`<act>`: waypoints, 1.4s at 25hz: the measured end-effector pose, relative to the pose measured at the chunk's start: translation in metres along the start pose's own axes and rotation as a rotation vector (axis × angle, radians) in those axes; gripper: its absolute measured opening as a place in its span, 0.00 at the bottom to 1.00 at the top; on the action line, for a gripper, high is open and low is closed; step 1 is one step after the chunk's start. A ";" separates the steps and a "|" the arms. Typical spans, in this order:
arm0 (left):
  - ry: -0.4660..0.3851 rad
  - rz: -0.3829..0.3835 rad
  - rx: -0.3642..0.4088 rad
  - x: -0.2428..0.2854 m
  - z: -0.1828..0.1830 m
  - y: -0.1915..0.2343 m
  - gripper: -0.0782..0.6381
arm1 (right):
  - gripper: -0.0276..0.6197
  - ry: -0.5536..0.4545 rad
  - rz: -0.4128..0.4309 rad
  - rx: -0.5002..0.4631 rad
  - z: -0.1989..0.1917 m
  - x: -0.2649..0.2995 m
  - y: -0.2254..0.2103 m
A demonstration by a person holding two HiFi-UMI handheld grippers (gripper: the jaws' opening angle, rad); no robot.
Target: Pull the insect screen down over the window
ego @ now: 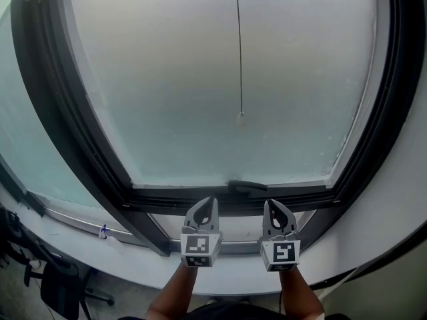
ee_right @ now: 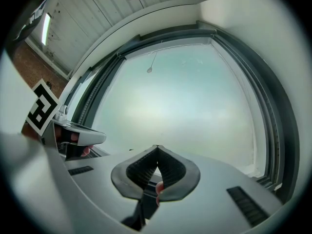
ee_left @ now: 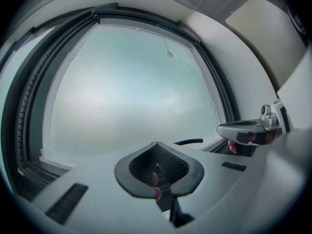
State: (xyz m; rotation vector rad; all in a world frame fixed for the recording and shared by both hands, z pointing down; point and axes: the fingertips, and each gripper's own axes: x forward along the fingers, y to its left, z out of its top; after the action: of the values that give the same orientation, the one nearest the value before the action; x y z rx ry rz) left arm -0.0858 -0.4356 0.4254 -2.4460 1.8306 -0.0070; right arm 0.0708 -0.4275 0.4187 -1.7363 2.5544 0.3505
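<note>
Frosted matt window pane [ego: 220, 79], dark smooth metal frame [ego: 87, 139]

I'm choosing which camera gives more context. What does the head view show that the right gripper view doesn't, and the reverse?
Only the head view: the person's forearms, the white sill and a dark chair-like thing below it at the left. Only the right gripper view: the panelled ceiling with a lit strip light. Both: the pale window, its dark frame, the hanging pull cord, and the left gripper and right gripper, each shut and empty.
</note>
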 end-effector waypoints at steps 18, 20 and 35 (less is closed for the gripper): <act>-0.318 -0.003 0.114 0.035 0.147 0.024 0.11 | 0.05 -0.317 -0.069 -0.112 0.140 0.042 -0.021; -0.366 0.003 0.118 0.035 0.170 0.027 0.11 | 0.05 -0.377 -0.070 -0.127 0.163 0.046 -0.021; -0.508 0.049 0.446 0.050 0.282 0.036 0.11 | 0.05 -0.433 -0.145 -0.390 0.263 0.086 -0.051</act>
State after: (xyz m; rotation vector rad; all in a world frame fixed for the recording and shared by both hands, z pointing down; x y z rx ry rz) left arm -0.0903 -0.4751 0.1392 -1.8802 1.4724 0.1727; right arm 0.0596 -0.4706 0.1409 -1.6969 2.1380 1.1383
